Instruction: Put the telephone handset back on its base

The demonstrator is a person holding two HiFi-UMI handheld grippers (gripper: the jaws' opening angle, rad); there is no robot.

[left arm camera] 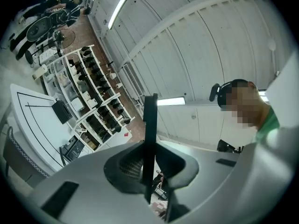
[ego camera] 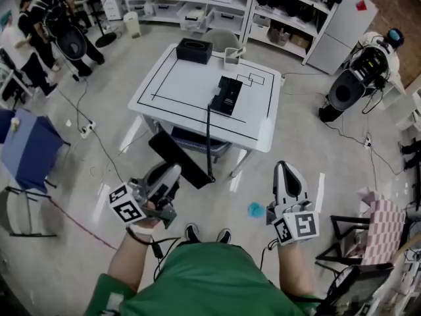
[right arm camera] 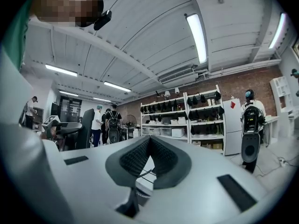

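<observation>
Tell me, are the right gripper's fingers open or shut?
Shut: the grey right gripper shows its dark ribbed fingers meeting at the tips, nothing between them.

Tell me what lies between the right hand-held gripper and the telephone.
Head view: only bare floor and the near corner of the white table separate the right hand-held gripper from the telephone.

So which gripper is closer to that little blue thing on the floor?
Right. The right gripper hangs just to the right of the little blue thing. The left gripper is much farther off on its other side.
</observation>
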